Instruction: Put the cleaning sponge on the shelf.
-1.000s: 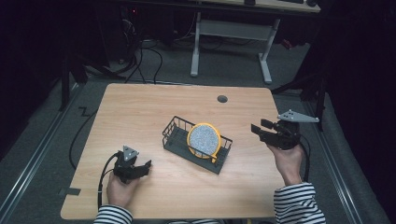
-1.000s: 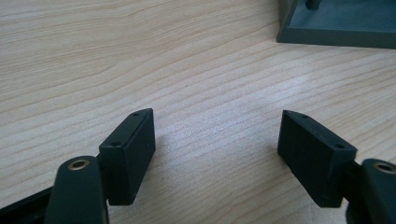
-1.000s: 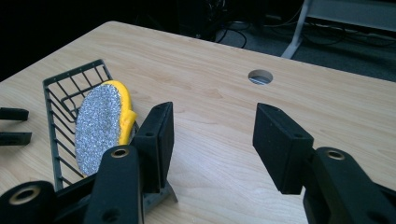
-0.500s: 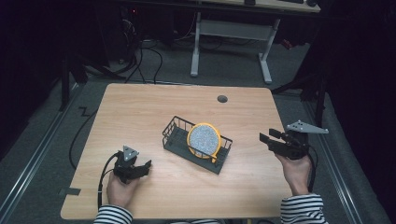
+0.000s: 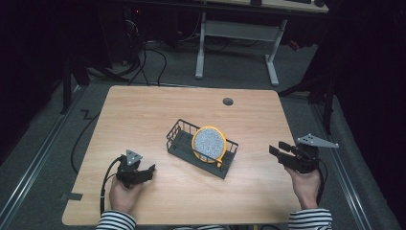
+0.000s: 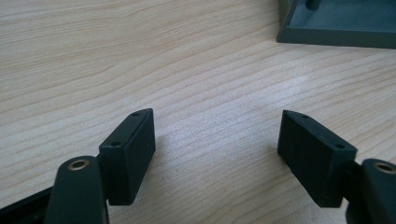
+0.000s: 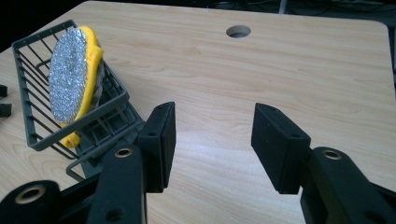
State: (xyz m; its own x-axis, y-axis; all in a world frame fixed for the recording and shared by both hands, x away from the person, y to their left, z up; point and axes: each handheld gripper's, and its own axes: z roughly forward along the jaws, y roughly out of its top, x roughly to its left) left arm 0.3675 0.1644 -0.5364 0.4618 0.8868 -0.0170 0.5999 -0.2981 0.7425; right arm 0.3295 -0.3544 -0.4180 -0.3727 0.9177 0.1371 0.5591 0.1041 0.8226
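Observation:
A dark wire basket (image 5: pixel 178 140) stands mid-table, and a round yellow-rimmed sponge (image 5: pixel 209 143) with a glittery grey face leans upright inside it. In the right gripper view the basket (image 7: pixel 42 135) and sponge (image 7: pixel 70 77) lie to the left of the jaws. My left gripper (image 5: pixel 147 171) rests low on the table at the front left, open and empty; its view shows bare wood between the jaws (image 6: pixel 217 144) and a corner of the basket base (image 6: pixel 336 23). My right gripper (image 5: pixel 278 149) hangs near the right edge, open and empty (image 7: pixel 212 140).
The wooden table (image 5: pixel 143 115) has a round cable hole (image 5: pixel 228 101) near its far edge, also the hole (image 7: pixel 238 31) ahead of the right gripper. A white desk frame (image 5: pixel 234 43) stands on the floor beyond. Cables trail off the left side.
My right gripper has drawn back toward the front right, away from the basket, and lowered. The left gripper has stayed put.

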